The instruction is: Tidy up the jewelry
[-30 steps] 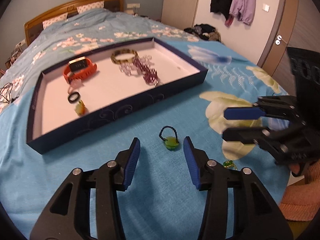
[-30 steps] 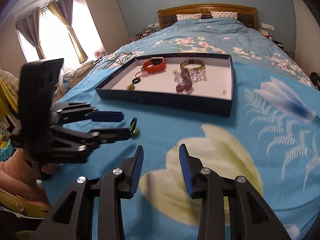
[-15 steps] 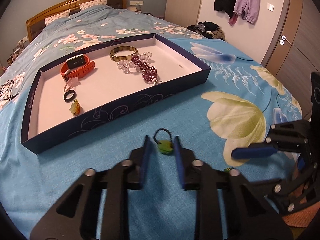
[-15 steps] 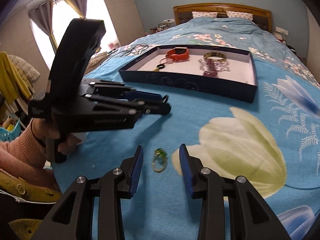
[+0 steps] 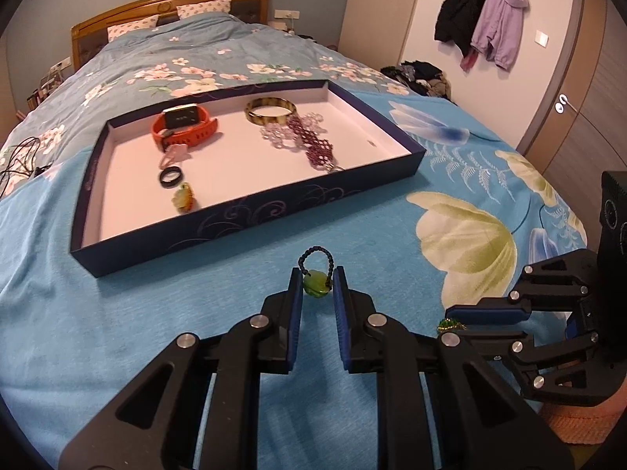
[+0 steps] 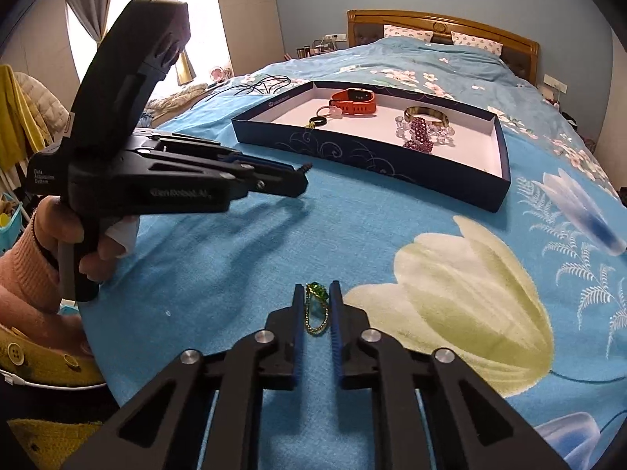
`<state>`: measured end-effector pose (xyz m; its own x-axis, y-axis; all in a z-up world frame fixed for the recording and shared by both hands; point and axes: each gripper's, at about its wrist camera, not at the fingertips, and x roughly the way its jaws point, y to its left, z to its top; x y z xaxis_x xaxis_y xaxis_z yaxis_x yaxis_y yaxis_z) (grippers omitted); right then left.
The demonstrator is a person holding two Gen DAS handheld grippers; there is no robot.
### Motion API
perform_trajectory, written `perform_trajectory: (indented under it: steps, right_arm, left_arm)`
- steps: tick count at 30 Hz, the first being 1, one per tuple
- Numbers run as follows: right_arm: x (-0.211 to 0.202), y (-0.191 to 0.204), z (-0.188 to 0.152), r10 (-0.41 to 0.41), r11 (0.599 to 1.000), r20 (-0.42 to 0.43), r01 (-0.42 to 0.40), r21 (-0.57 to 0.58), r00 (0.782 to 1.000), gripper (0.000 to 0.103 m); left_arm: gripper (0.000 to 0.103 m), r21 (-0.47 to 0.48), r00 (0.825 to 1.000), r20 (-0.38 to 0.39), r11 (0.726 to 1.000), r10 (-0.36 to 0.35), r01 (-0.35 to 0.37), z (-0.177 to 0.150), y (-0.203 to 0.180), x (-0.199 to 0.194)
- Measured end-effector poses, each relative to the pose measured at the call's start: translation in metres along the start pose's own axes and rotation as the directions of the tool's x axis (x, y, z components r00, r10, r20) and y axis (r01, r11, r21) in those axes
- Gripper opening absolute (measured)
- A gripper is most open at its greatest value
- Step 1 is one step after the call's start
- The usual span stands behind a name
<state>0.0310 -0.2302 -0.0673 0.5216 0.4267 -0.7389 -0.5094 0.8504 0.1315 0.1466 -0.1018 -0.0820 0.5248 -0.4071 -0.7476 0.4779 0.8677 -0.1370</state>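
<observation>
Left gripper point(image 5: 317, 284) has its fingers point(image 5: 294, 293) pinched on the green pendant point(image 5: 316, 284), right at the tips. The pendant's black cord loop point(image 5: 315, 256) stands up and forward past the tips, toward the tray point(image 5: 250, 211). The tray lies straight ahead of the left fingers, its long side across the approach, so the coming move looks like a lift and a forward carry over the near wall.

Right gripper point(image 6: 316, 305) has its fingers narrowed around the green charm point(image 6: 318, 291) with the gold chain point(image 6: 315, 319). The chain runs lengthwise back between the fingers, along their axis. Contact looks likely but I can't tell a firm grip from this view. The charm sits on the bed point(image 6: 392, 235), nearer the person than the pendant and further from the tray, so the left goes first.

Versus 1.0 s ago: both pairs of fingers were wide open, pendant lying loose on the bed ahead of the left tips, right gripper hovering off to the side with no item between its fingers. At 0.5 s the left was closing and the right was open over the charm. Tray contents (orange watch point(image 5: 182, 127), bangle point(image 5: 270, 111), beads point(image 5: 309, 145)) unchanged.
</observation>
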Motion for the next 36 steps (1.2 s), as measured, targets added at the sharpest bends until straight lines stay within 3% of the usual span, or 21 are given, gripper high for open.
perform_trajectory:
  steps: [12, 36]
  right_arm:
    - [-0.010, -0.010, 0.014, 0.015, 0.999, 0.056, -0.018, 0.040, 0.998, 0.007]
    - [-0.006, -0.029, 0.071, -0.032, 0.999, 0.168, 0.025, 0.044, 0.985, 0.007]
  left_arm:
    - [0.016, -0.033, 0.997, 0.064, 0.998, 0.052, -0.050, -0.002, 0.013, -0.029]
    - [0.016, -0.071, 0.984, 0.144, 0.993, 0.102, -0.093, 0.007, 0.032, -0.057]
